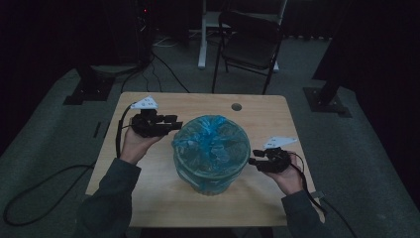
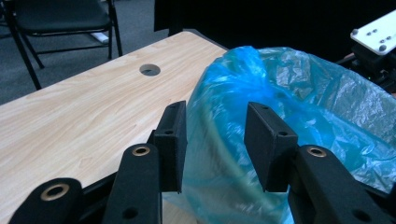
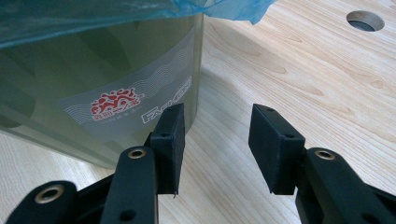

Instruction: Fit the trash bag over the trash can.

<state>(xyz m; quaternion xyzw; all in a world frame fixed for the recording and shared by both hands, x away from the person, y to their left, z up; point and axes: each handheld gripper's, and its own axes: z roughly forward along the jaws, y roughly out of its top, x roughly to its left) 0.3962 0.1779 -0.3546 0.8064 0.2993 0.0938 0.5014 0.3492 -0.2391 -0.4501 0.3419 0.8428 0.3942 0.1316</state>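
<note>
A translucent greenish bin [image 1: 210, 181] lined with a blue plastic bag [image 1: 213, 141] stands in the middle of the wooden table [image 1: 158, 198]. My left gripper [image 1: 176, 124] hovers at the bin's upper-left rim with its jaws apart. In the left gripper view the bag's [image 2: 299, 98] edge lies just beyond the left gripper [image 2: 215, 123], and the pads do not press on it. My right gripper [image 1: 253, 161] sits low at the bin's right side, open. Nothing lies between the jaws of the right gripper [image 3: 217, 126]; the bin wall [image 3: 93, 84] with a red logo is at their left.
A round cable hole [image 1: 236, 106] is in the table's far edge. A black folding chair [image 1: 250, 44] and a white desk leg [image 1: 202, 34] stand beyond the table. Cables trail on the floor at the left [image 1: 39, 188].
</note>
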